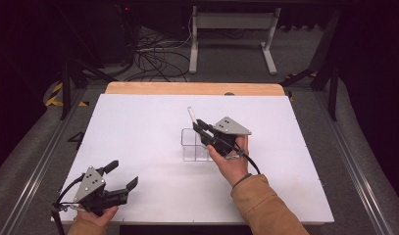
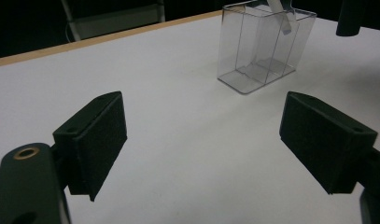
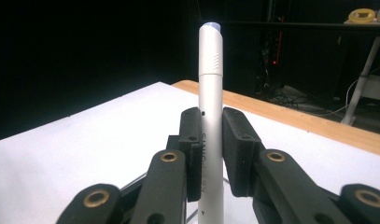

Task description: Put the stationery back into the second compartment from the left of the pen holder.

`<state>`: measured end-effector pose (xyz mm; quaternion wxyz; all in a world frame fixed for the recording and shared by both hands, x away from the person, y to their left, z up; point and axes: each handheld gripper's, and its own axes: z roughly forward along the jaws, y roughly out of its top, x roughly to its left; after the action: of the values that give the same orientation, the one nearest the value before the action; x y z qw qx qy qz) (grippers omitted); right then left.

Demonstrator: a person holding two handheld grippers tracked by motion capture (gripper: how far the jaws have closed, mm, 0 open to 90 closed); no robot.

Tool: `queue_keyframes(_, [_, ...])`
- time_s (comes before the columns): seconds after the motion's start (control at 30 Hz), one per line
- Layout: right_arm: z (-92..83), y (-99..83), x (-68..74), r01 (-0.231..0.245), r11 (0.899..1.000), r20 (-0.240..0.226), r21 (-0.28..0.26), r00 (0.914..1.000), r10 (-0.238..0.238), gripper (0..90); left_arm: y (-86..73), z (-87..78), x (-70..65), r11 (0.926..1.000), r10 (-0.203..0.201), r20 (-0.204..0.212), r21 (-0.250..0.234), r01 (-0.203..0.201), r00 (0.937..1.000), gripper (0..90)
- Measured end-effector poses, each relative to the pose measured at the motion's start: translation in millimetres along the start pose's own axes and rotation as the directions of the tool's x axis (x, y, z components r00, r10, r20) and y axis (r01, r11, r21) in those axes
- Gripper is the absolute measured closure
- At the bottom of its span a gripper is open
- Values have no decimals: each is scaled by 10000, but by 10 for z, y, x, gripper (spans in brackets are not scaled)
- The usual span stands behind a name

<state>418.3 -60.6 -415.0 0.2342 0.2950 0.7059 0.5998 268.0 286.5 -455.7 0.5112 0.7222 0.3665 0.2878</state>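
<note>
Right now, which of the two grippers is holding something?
The right gripper, above the clear box: its jaws clamp a white pen. The left gripper has wide-open jaws with nothing between them.

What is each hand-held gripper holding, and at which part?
The right hand-held gripper holds a white marker by its lower barrel, capped end upward. The left hand-held gripper is open and holds nothing.

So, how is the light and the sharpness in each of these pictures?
High view: the white table is evenly lit, the surroundings dark. Left gripper view: the clear box is soft, its walls faint. Right gripper view: the white pen shines bright against black; the nearest fingers look slightly blurred.
</note>
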Motion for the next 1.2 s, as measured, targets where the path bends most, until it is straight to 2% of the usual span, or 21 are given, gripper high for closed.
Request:
queue_keyframes(0.23, [-32,-55,-17,-144,9998,-5,135,9999,144,789,1,6,-3,10000,16,19,31,-16,10000,158])
queue_keyframes(0.27, [-41,-57,-17,-277,9994,27,189,9996,277,785,2,7,-3,10000,18,18,29,-18,10000,158])
queue_keyframes(0.37, [-62,-45,-17,-728,9970,-53,250,9973,730,689,4,14,-3,10000,34,-5,-10,-34,10000,158])
queue_keyframes(0.6, [-120,5,-1,-405,9992,5,-35,9992,405,527,4,15,-1,10000,32,7,-10,-32,10000,158])
queue_keyframes(0.67, [-142,43,-1,-264,9994,-30,-221,9996,263,483,5,16,-1,10000,24,7,-3,-24,10000,158])
queue_keyframes(0.8, [-204,148,12,-9,9998,-146,-220,9999,6,411,7,19,-2,10000,74,21,52,-74,10000,158])
queue_keyframes(0.87, [-239,206,16,249,9994,-199,-241,9995,-254,390,6,19,-1,9999,85,19,59,-86,10000,157])
queue_keyframes(1.2, [-383,373,46,614,9978,-397,-247,9973,-623,333,14,18,-13,10000,38,35,-9,-38,10000,158])
